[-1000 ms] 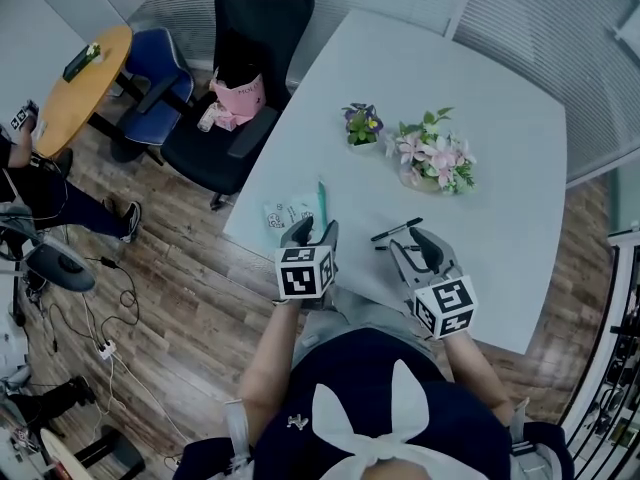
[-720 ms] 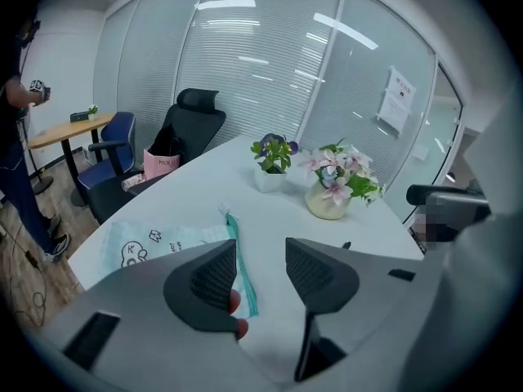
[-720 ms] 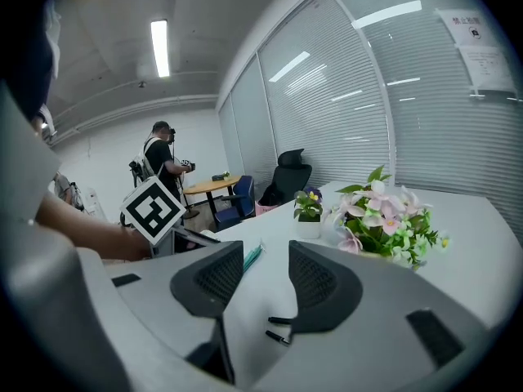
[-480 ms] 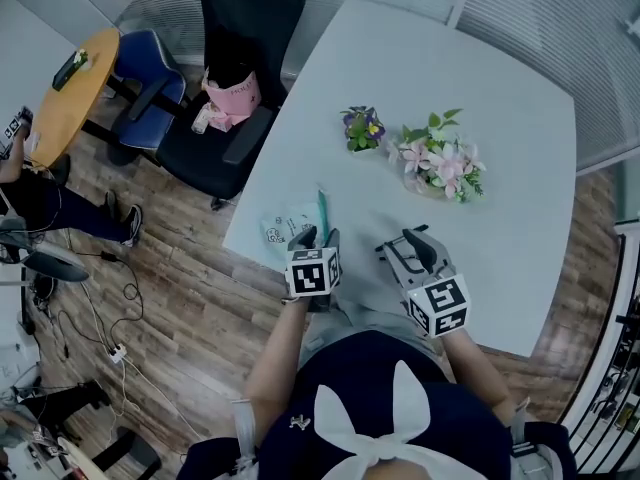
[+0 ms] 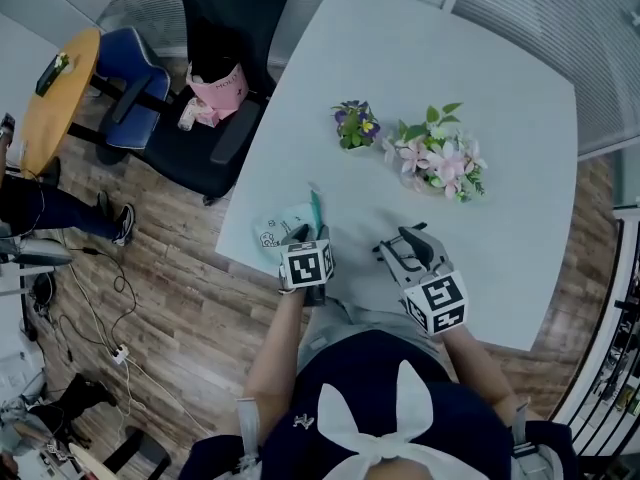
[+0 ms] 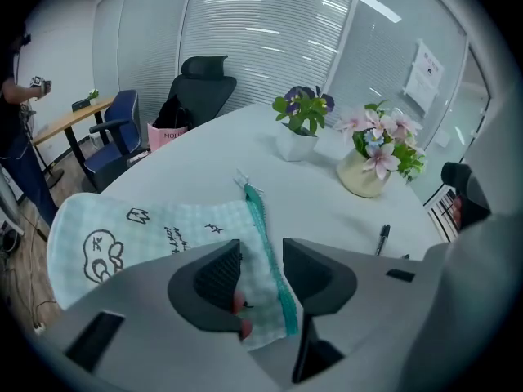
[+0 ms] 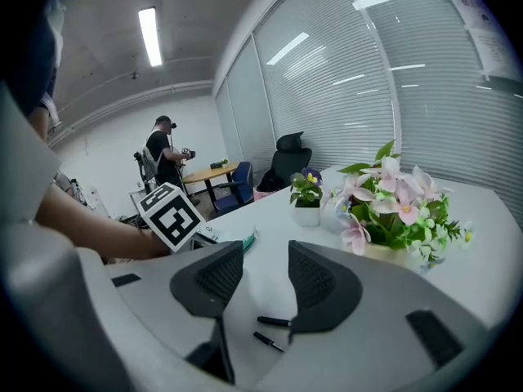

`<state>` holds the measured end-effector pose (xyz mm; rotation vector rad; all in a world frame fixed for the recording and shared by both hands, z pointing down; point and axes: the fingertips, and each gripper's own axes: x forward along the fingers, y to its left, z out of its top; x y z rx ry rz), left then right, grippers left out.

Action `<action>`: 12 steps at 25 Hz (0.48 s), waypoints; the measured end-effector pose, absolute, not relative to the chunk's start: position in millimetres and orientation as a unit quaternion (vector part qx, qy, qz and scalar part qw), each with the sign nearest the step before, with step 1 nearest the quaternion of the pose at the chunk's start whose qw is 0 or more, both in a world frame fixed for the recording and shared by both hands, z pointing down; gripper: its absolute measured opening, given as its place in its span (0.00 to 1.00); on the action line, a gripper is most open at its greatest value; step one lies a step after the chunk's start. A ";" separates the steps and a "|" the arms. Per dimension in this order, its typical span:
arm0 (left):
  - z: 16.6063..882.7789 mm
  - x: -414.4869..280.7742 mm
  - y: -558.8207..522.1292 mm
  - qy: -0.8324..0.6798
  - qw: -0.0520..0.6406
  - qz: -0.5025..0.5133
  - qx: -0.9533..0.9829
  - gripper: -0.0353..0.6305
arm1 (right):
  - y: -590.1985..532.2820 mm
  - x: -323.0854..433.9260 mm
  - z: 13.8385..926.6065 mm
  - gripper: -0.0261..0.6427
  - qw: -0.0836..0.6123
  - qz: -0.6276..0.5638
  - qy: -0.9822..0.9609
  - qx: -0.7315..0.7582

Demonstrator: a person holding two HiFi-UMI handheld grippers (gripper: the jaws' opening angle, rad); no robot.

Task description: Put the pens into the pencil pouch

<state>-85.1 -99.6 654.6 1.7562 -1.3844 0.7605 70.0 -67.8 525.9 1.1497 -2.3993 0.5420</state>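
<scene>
A pale checked pencil pouch [image 6: 155, 235] with a teal zipper edge [image 6: 265, 235] lies flat near the white table's front left edge, also seen in the head view as the pouch [image 5: 280, 230]. My left gripper [image 6: 263, 272] hangs over its near corner. Its jaws are closing, with the zipper edge between them and the pads not pressing on it. Two black pens [image 7: 276, 322] lie on the table below my right gripper [image 7: 265, 280], which is open and holds nothing. One pen [image 6: 382, 239] shows in the left gripper view. In the head view the right gripper [image 5: 408, 243] hides them.
A vase of pink flowers [image 5: 437, 158] and a small potted plant [image 5: 355, 126] stand mid-table beyond the grippers. A black office chair [image 5: 215, 78] with a pink bag [image 5: 215, 86] sits past the table's left edge. A person [image 7: 163, 158] stands far back.
Both grippers have sunk toward the table. The left one came down over the pouch's zipper corner and its jaws narrowed. The right one now covers the pen in the head view.
</scene>
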 end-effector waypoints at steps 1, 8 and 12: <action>657.3 -86.1 -99.5 -0.544 0.379 0.304 0.684 0.31 | -69.1 69.9 526.7 0.30 0.213 0.195 -0.863 0.414; 663.2 -85.9 -98.6 -0.536 0.374 0.321 0.686 0.22 | -75.6 69.8 531.5 0.30 0.220 0.196 -0.862 0.413; 659.8 -88.2 -98.9 -0.535 0.380 0.315 0.685 0.13 | -76.0 68.0 535.6 0.31 0.222 0.200 -0.862 0.410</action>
